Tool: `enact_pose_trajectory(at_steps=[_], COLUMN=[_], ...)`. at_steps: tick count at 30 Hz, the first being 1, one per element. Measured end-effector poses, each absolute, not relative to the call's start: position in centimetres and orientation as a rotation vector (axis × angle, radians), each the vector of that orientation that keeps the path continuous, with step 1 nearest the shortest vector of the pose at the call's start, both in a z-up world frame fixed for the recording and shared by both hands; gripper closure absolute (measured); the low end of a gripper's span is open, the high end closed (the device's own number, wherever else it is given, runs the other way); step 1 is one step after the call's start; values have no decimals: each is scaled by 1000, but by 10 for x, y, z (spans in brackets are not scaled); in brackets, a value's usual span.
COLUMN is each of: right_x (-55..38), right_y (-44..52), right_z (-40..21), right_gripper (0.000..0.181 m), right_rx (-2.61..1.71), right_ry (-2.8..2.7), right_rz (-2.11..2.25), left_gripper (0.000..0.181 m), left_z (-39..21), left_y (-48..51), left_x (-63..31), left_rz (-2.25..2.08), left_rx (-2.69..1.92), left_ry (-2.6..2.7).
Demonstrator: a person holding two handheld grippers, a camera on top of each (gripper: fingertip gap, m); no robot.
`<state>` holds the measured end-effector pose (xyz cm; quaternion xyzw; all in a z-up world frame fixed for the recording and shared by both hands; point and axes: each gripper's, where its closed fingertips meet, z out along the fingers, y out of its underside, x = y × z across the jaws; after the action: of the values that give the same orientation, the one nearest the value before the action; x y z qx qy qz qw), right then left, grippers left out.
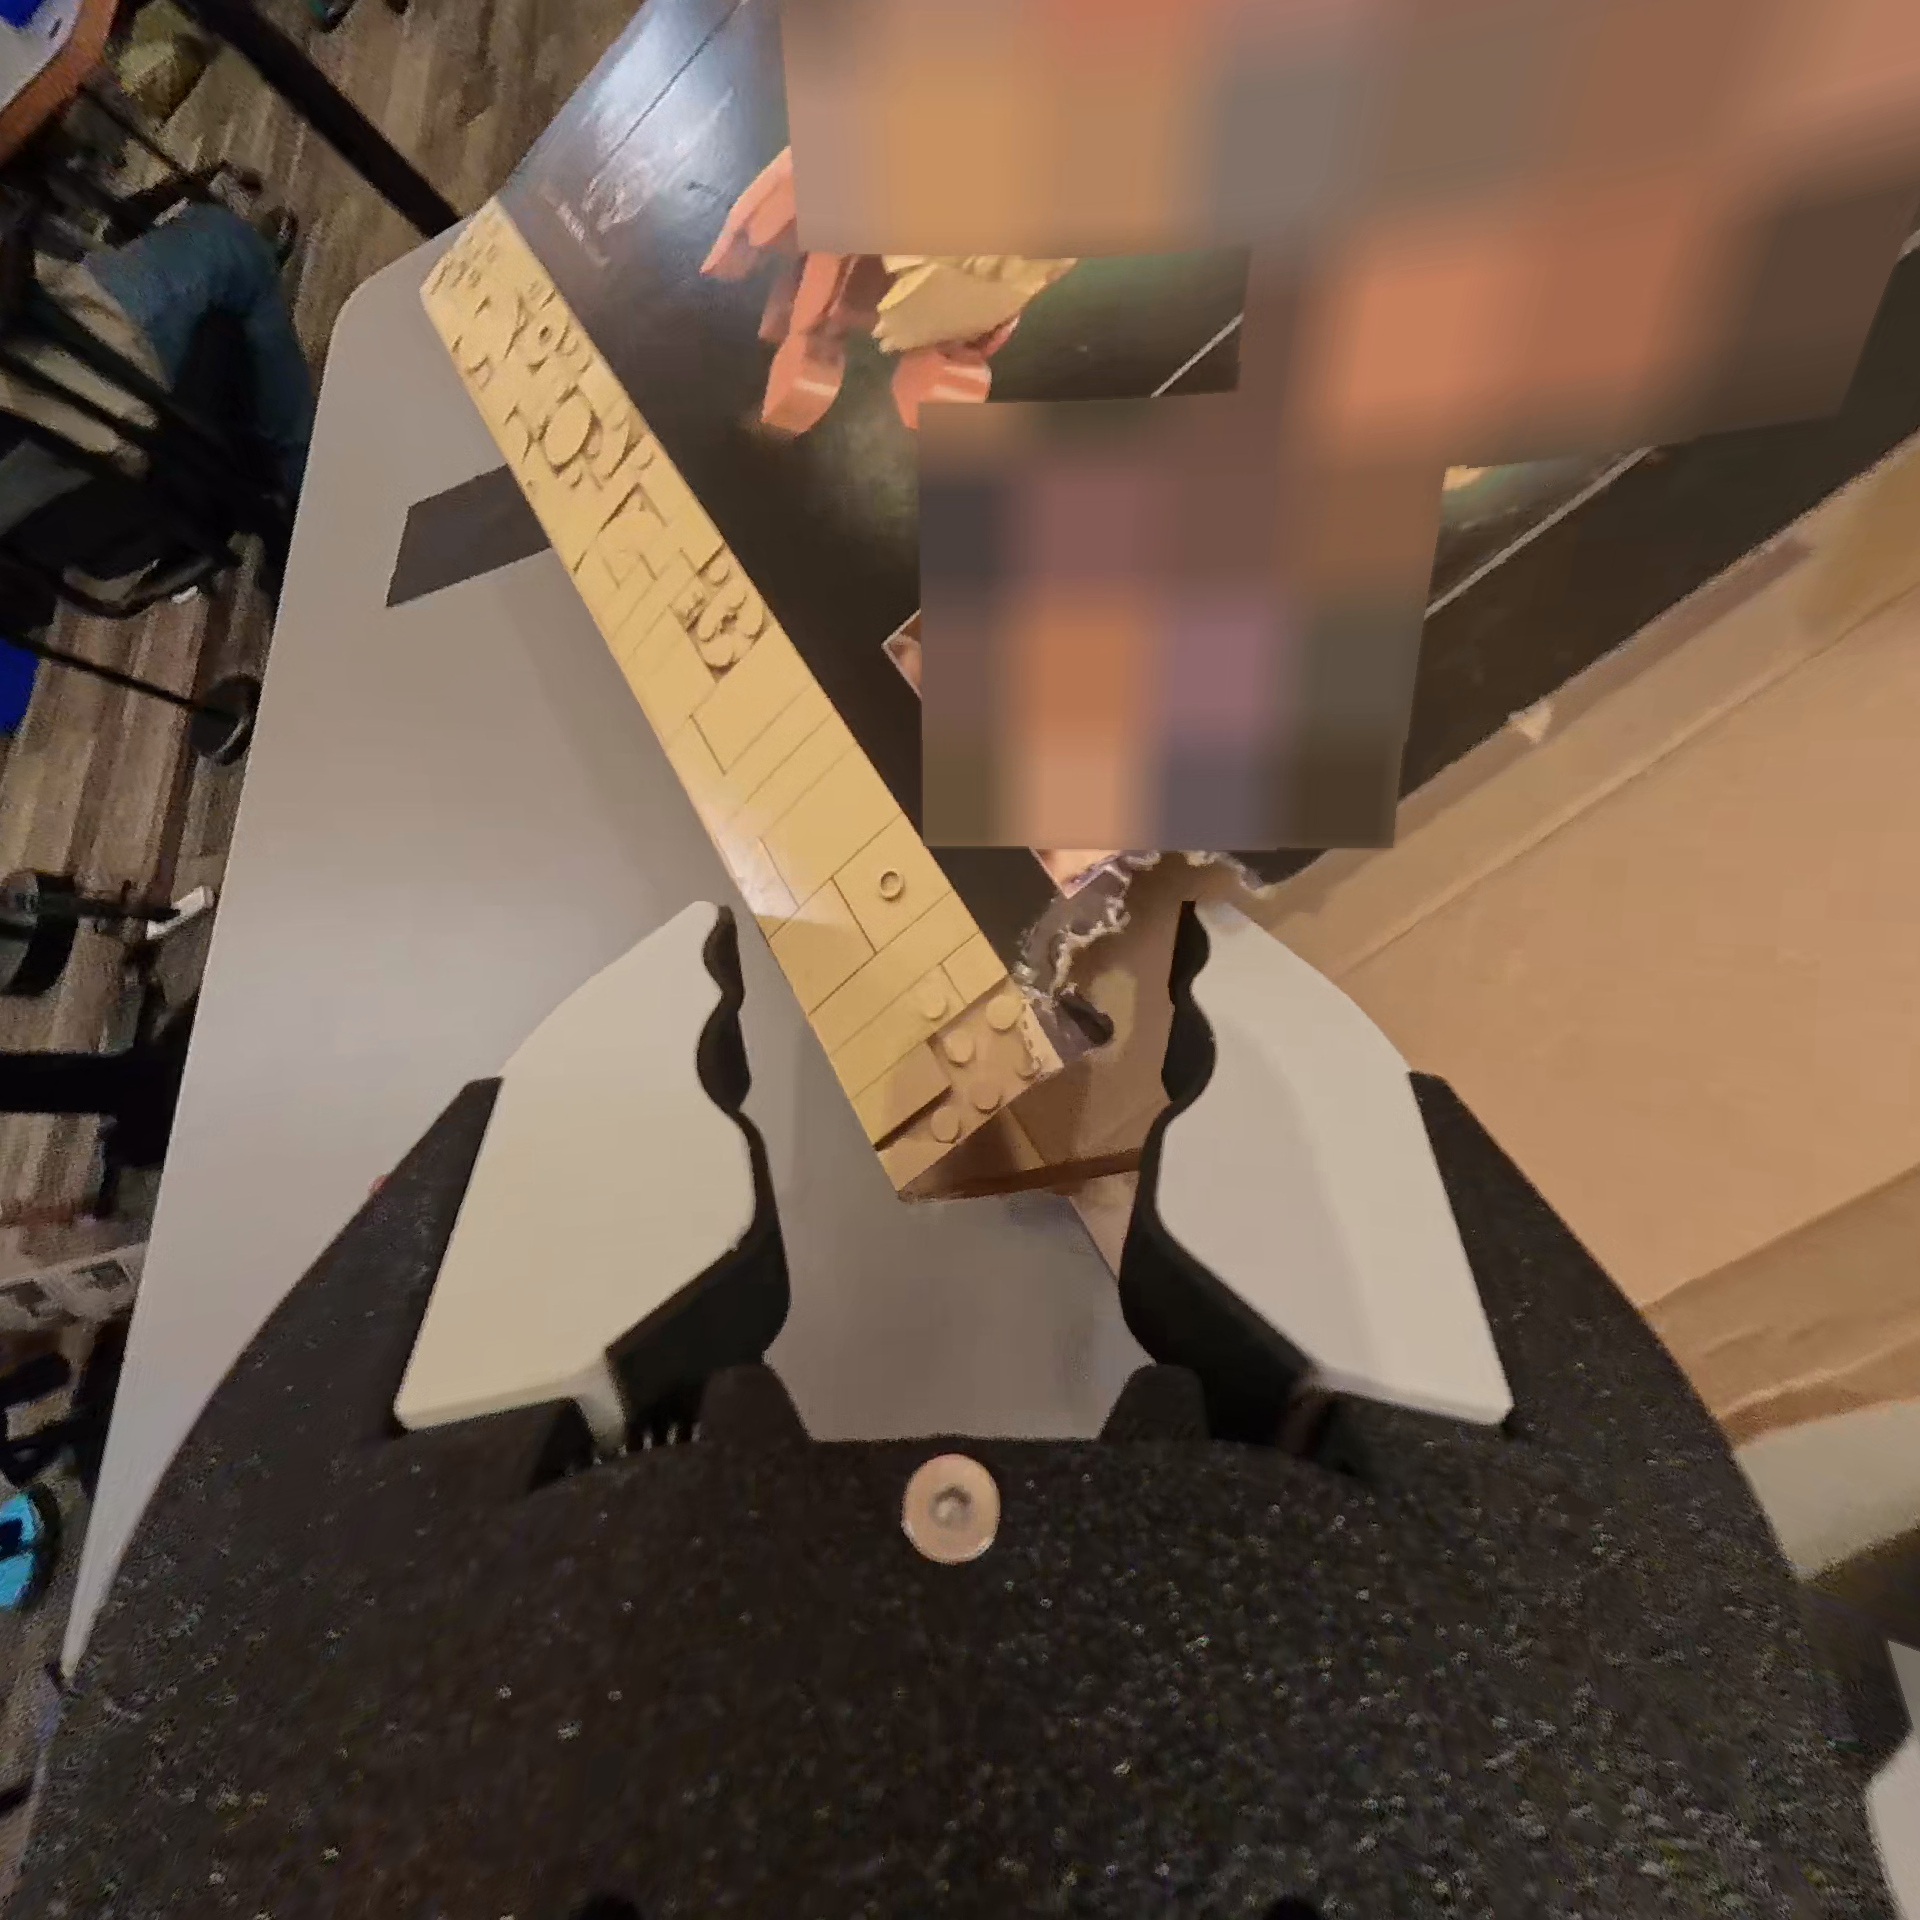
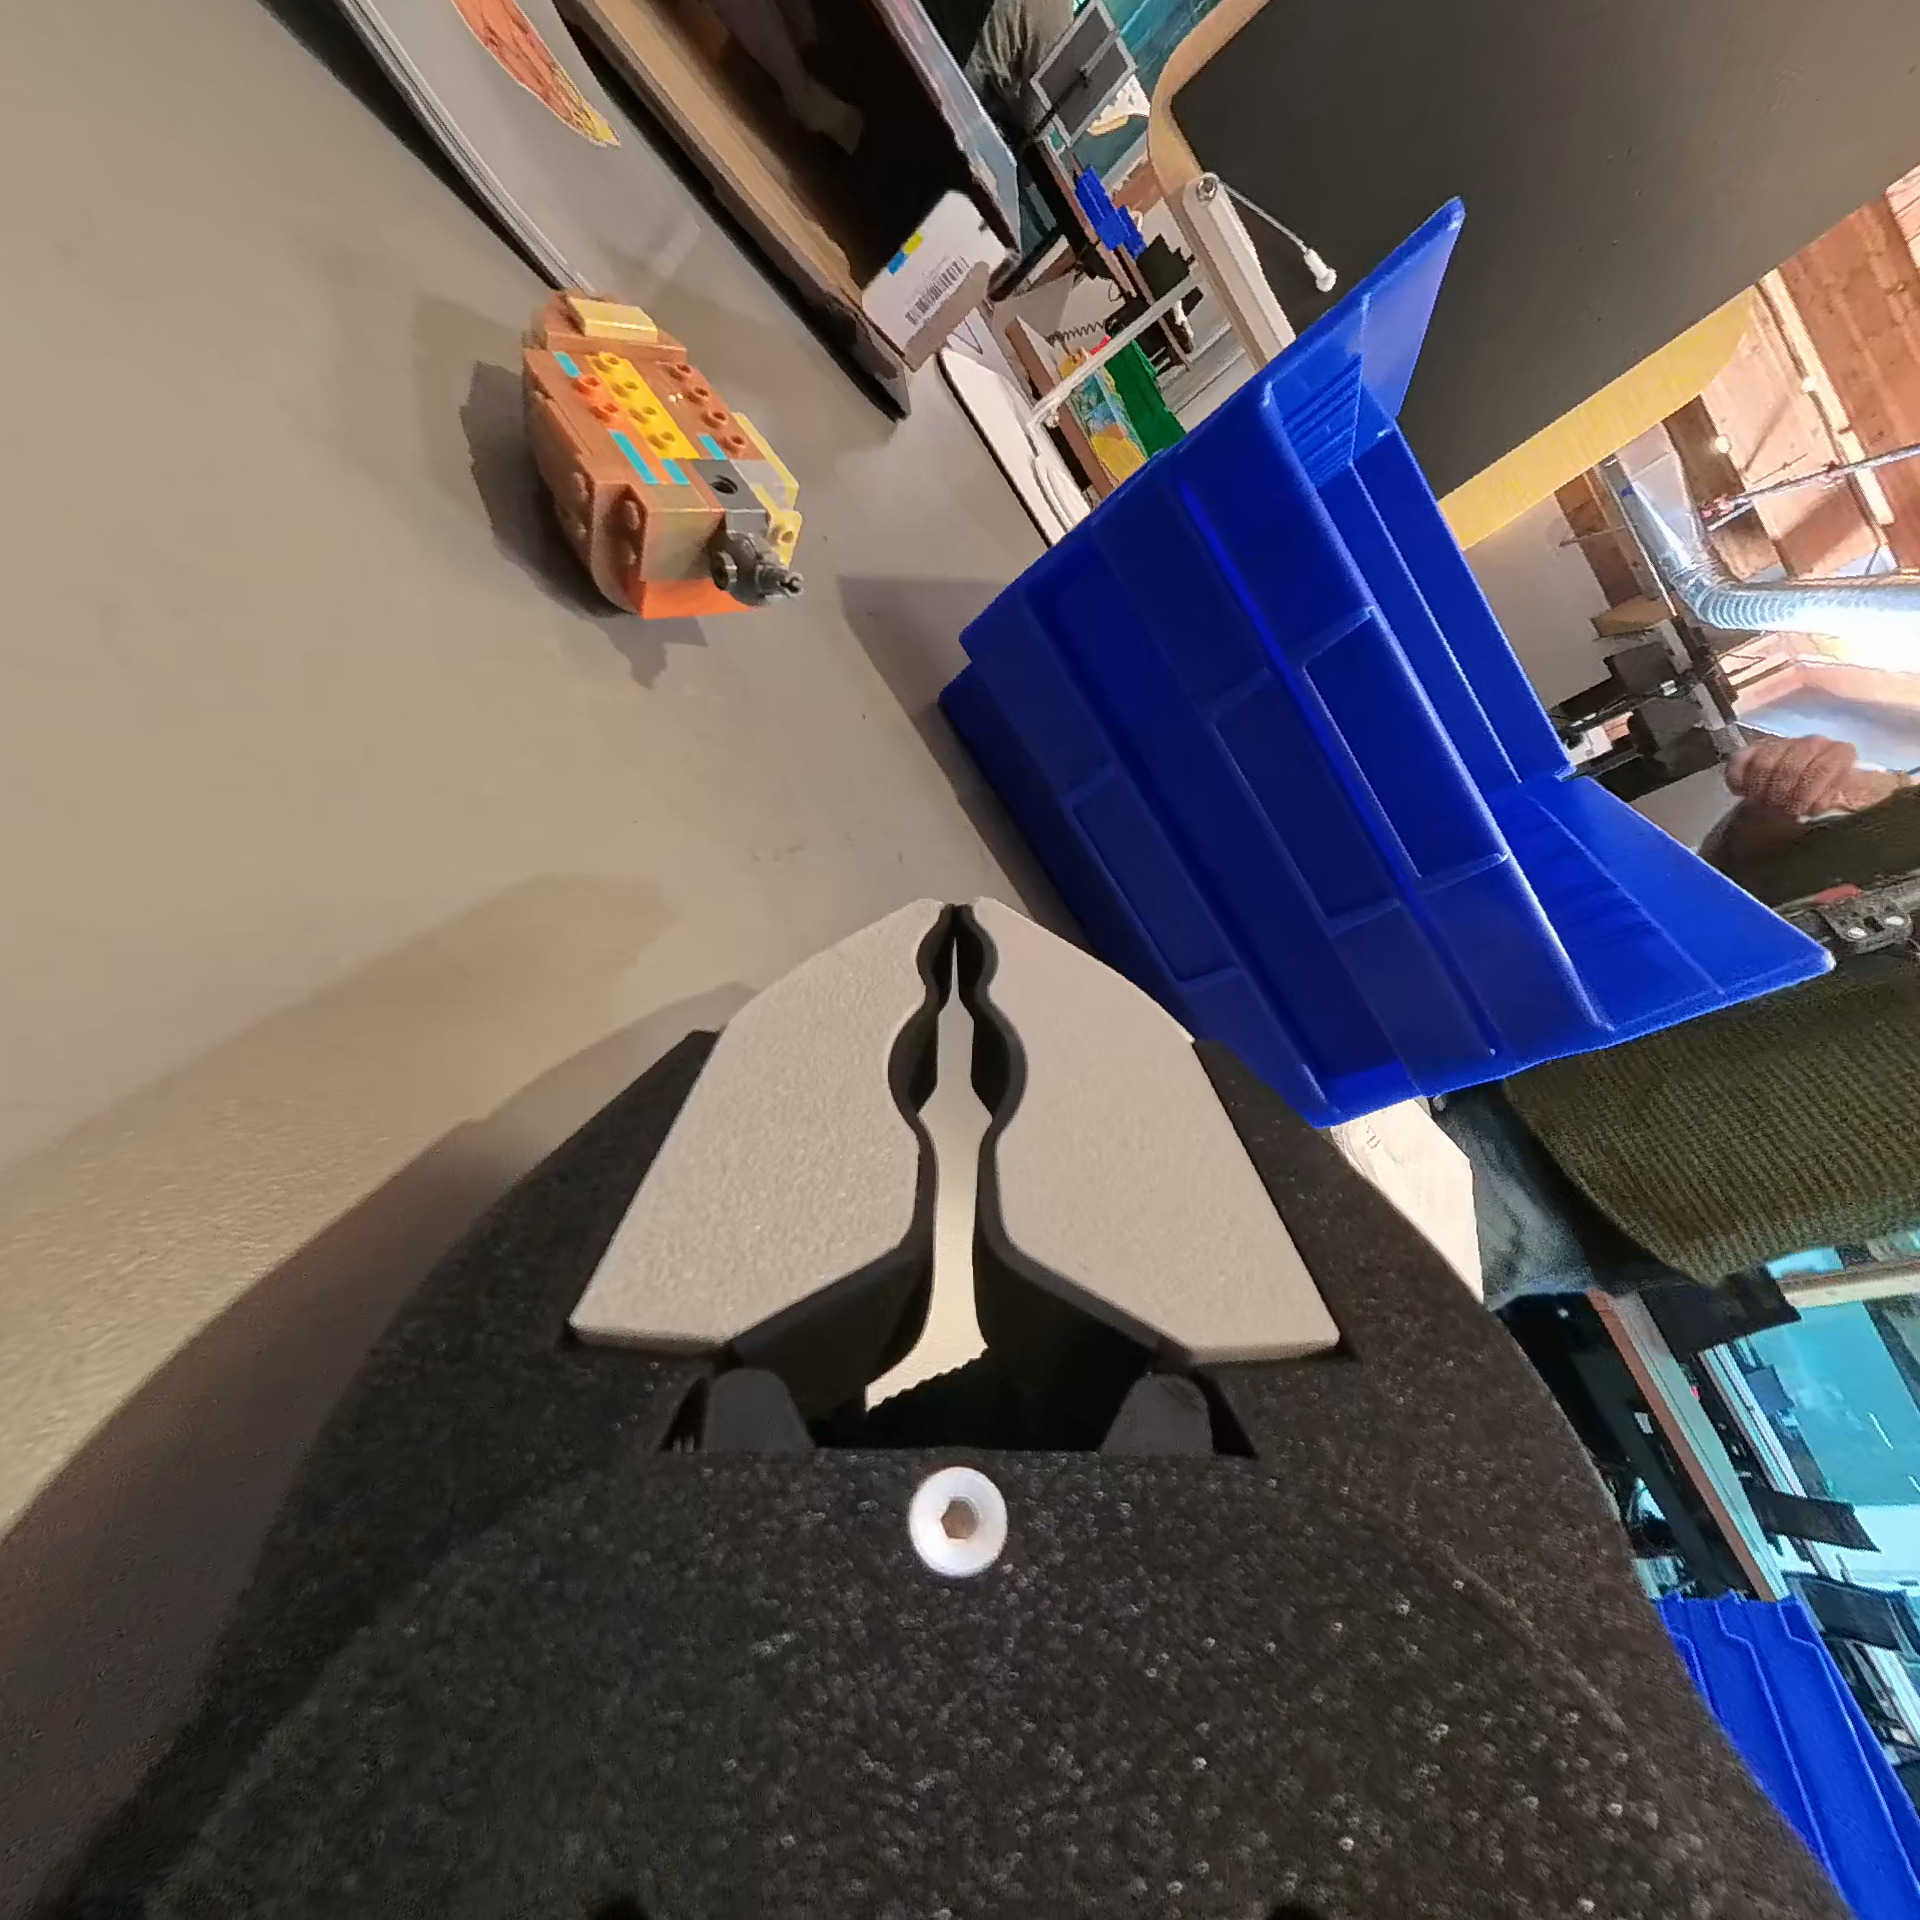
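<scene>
Hovering over the grey table (image 1: 436, 935), the left gripper (image 1: 951, 1039) points at a big toy box (image 1: 665, 644) with its fingers spread wide apart. A corner of the box sits between the fingertips, but I cannot tell if they touch it. The right gripper (image 2: 954, 914) has its fingers pressed together, grasping nothing. A blue bin (image 2: 1299, 748) stands just beside its tips; what is inside is hidden. A small brick model (image 2: 649, 468) lies farther from the bin, on the table.

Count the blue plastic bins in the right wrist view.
2: one blue bin on the table right of the shut tongs, another cut off at the lower right edge.
</scene>
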<state>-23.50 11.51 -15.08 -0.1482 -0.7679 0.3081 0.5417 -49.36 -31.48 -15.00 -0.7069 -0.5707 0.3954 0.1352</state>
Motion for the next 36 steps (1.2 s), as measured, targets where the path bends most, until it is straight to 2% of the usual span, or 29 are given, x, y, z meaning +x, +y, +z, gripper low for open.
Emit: enact_pose_trajectory(at_steps=[3,5,6,10,13,18,22,26,31,36], right_x=[-234,-234,-234,-234,-232,-230,-228,-227,-225,-225], right_y=[115,115,115,114,113,113,112,111,110,110], right_z=[-150,-150,-150,-151,-151,-149,-149,-148,-148,-148], right_gripper=[181,181,181,181,181,181,181,181,181,181], right_rx=[-348,-345,-346,-340,-330,-320,-312,-311,-302,-301], right_ry=[-1824,-1823,-1824,-1833,-1830,-1829,-1834,-1837,-1840,-1843], right_rz=[740,742,742,739,743,764,781,803,813,807], left_gripper=[104,120,125,124,122,115,112,103,110,121], left_z=[-122,-107,-107,-129,-134,-160,-169,-197,-199,-175], left_y=[-317,-289,-270,-199,-177,-198,-227,-245,-257,-267], left_x=[-491,-484,-482,-482,-495,-523,-534,-526,-524,-540], left_rz=[1443,1543,1491,920,684,754,981,893,762,1084], left_rx=[-2002,-2047,-2049,-1898,-1697,-1641,-1752,-1864,-1846,-1977], left_ry=[-1564,-1367,-1306,-1347,-1430,-1581,-1611,-1716,-1824,-1646])
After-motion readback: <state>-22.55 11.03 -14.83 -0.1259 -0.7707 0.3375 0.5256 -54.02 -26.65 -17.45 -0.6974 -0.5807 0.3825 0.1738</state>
